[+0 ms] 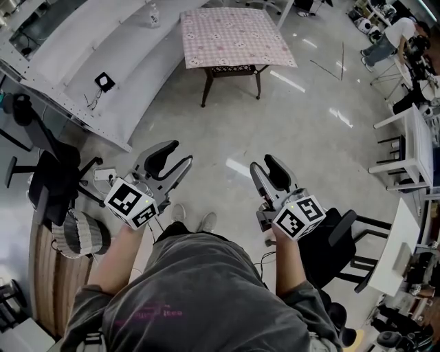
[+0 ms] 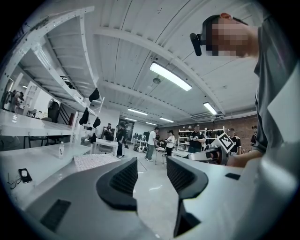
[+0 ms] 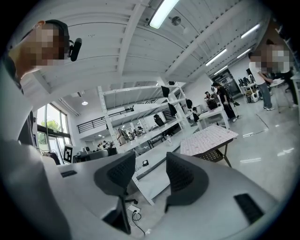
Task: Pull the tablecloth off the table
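Observation:
A pink patterned tablecloth [image 1: 234,36] covers a small dark-legged table [image 1: 206,84] far ahead on the shiny floor. It also shows small as the tablecloth [image 3: 208,137] in the right gripper view and the tablecloth [image 2: 93,161] in the left gripper view. My left gripper [image 1: 176,157] is held near my waist, open and empty. My right gripper [image 1: 267,167] is beside it, also open with nothing between its jaws. Both are well short of the table.
A long white workbench [image 1: 103,62] runs along the left, with a small bottle [image 1: 153,15] on it. A black office chair [image 1: 48,172] stands at my left, another chair [image 1: 337,240] at my right. White desks [image 1: 412,158] line the right side. Several people stand in the distance.

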Demonstrator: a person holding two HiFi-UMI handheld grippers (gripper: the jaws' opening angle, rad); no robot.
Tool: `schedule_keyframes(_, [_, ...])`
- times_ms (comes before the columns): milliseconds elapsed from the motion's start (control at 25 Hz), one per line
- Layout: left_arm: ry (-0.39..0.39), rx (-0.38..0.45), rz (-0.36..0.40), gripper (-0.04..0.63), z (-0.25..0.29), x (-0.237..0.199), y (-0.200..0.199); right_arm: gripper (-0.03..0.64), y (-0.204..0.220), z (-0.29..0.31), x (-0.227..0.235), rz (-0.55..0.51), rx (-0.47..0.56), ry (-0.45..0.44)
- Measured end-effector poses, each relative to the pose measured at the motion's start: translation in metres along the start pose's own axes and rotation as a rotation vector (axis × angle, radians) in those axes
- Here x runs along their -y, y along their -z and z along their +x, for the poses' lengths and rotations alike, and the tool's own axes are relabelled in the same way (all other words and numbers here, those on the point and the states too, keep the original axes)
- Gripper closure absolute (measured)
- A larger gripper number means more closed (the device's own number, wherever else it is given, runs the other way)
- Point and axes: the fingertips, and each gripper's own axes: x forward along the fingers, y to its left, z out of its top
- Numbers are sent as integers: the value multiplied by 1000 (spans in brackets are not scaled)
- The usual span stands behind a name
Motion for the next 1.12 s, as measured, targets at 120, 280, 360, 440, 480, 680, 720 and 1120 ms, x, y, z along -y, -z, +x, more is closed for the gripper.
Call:
schedule_keyframes(120, [-4, 0, 1, 408, 5, 5, 1, 430, -1, -7, 7, 5, 2, 7])
schedule_keyframes(280, [-8, -2, 6, 408, 11, 10, 1, 430, -1, -16, 18, 8, 14, 9])
schedule_keyframes(360, [-11, -1, 8, 408, 15, 9, 1, 430, -2, -18, 24, 14, 15, 16])
schedule_keyframes(440, [-14, -1, 7, 408, 20, 9, 1, 430, -3, -20, 29, 16, 16, 19])
schedule_keyframes(480, [-14, -1, 7, 408, 23, 8, 1, 430, -4, -20, 32, 15, 16, 18])
schedule_keyframes(680, [-11, 3, 9, 408, 40, 4, -1, 430, -9, -17, 48, 15, 18, 24])
schedule_keyframes(720, [-10, 4, 10, 408, 44, 2, -1, 430, -10, -15, 52, 13, 19, 23])
schedule_keyframes(1120, [1, 14, 22, 408, 86, -27, -7, 430, -26, 10, 90, 11, 31, 47])
